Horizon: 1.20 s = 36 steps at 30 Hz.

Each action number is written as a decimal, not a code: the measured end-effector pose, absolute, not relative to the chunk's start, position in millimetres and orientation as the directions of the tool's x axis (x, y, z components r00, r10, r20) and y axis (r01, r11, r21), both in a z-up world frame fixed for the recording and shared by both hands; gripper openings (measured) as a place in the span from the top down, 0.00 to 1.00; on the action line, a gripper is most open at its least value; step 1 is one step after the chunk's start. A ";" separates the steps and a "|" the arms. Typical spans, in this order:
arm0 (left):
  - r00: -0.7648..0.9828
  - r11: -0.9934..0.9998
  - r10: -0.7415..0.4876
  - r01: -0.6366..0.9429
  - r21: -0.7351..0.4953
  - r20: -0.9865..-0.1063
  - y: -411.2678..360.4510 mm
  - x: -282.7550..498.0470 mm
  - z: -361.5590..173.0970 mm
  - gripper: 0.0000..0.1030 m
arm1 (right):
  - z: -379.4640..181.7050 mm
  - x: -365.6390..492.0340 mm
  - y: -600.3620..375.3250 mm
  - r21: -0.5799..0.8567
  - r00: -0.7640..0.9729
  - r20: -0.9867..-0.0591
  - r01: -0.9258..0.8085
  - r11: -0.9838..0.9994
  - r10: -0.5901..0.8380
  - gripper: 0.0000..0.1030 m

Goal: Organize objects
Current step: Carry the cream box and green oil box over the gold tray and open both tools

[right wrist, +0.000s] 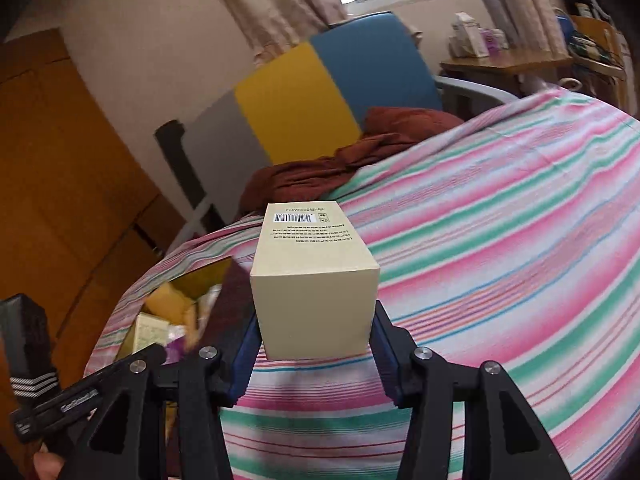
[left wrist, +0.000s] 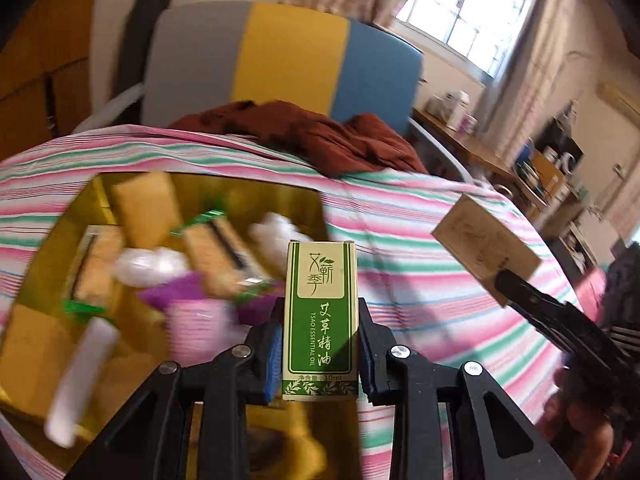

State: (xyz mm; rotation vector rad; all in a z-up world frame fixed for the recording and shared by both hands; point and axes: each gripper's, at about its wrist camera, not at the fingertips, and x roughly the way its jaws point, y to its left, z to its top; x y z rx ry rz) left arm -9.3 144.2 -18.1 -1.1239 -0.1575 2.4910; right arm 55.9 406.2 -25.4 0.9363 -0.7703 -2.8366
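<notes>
My left gripper [left wrist: 320,344] is clamped on the green essential-oil box [left wrist: 321,312], upright so its label shows, beside the yellow bin [left wrist: 256,188] of sorted bits. My right gripper [right wrist: 314,344] pinches the cream carton [right wrist: 314,280] (barcode up) above the striped cloth [right wrist: 500,240].

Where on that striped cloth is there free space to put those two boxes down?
The striped cloth lies bare right of the yellow bin, up to the brown garment. The bin itself is crowded with packets.
</notes>
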 end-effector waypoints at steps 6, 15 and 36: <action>-0.652 -0.945 0.325 -0.215 -0.244 -0.685 89.2 -19.5 -11.5 0.70 | -3.0 32.4 351.6 0.439 -0.792 -0.535 0.036 -0.898 -0.293 0.50; -0.626 -0.965 0.260 -0.134 -0.227 -0.735 42.5 -57.5 -24.9 0.70 | -2.4 -18.2 266.5 0.344 -0.689 -0.630 0.167 -0.924 -0.359 0.50; -0.621 -0.982 0.093 0.074 -0.176 -0.778 7.5 -26.9 -21.4 0.00 | -26.6 -35.1 251.4 0.436 -0.627 -0.675 0.084 -0.896 -0.388 0.48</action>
